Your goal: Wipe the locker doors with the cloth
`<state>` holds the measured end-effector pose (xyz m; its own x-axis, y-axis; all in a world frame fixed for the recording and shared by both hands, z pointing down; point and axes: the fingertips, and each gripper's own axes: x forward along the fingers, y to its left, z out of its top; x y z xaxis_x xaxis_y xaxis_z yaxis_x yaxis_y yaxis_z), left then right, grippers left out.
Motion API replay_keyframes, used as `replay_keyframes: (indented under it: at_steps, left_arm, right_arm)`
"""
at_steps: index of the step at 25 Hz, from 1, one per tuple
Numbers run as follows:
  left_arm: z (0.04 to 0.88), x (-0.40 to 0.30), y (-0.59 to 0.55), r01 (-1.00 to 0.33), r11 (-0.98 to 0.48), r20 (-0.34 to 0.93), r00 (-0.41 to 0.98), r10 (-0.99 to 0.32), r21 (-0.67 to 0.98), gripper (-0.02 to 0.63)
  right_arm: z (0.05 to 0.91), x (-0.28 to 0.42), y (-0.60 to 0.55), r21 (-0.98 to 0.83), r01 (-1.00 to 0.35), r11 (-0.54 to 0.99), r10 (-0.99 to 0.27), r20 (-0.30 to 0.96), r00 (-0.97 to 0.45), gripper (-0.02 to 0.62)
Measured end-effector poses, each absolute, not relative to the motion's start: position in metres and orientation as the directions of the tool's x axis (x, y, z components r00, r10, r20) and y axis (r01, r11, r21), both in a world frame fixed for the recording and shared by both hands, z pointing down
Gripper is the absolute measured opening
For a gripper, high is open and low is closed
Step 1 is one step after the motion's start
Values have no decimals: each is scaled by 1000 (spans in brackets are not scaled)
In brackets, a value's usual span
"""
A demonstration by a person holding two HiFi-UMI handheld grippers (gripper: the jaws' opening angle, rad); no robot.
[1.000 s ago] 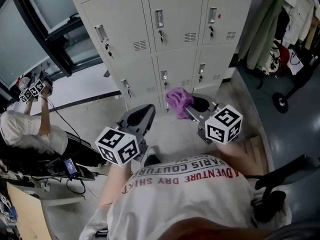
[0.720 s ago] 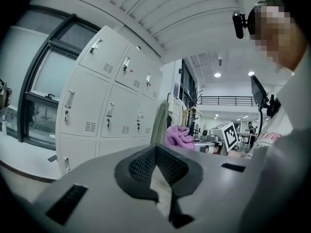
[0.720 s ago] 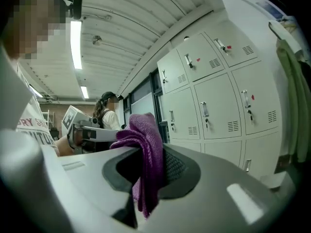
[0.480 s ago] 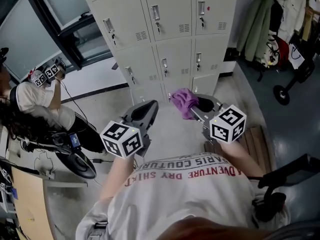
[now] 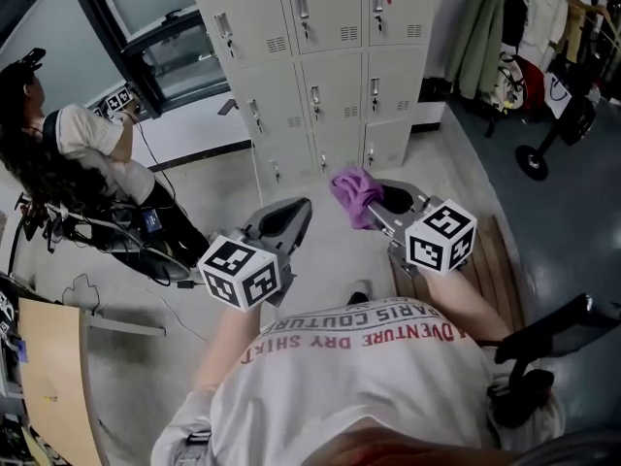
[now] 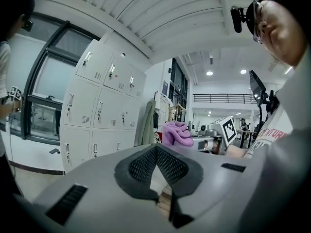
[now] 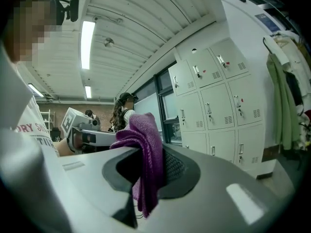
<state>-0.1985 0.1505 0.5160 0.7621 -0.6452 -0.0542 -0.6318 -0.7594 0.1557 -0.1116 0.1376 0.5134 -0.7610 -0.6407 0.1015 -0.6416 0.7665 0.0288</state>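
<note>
A bank of cream locker doors (image 5: pixel 320 56) stands ahead, across a stretch of floor from both grippers. A purple cloth (image 5: pixel 351 190) bunches out of my right gripper (image 5: pixel 374 202), which is shut on it. In the right gripper view the cloth (image 7: pixel 146 154) hangs folded between the dark pads, with the lockers (image 7: pixel 218 106) beyond to the right. My left gripper (image 5: pixel 289 214) is shut with nothing in it and sits level with the right one, to its left. The left gripper view shows the lockers (image 6: pixel 97 106) at left and the cloth (image 6: pixel 177 132) at centre.
A person (image 5: pixel 78 163) stands at the left by a dark-framed window (image 5: pixel 165 27), holding another marked gripper. Cables (image 5: pixel 146 260) trail on the floor near them. Coats (image 5: pixel 495 37) hang to the right of the lockers. A wooden pallet (image 5: pixel 495 260) lies by my right side.
The lockers have drawn farther away and higher in the head view. The person at the left shows more fully. Both grippers keep their pose, the cloth still held.
</note>
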Motion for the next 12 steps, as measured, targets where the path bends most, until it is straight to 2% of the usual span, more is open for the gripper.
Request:
replay_keyframes:
  at_steps: [12]
  left_arm:
    - [511,-201,239,-637,-762,-91,758,-646,116,-1]
  right_arm:
    - [506,-109,227,78,-664,744,-668,94,-738,57]
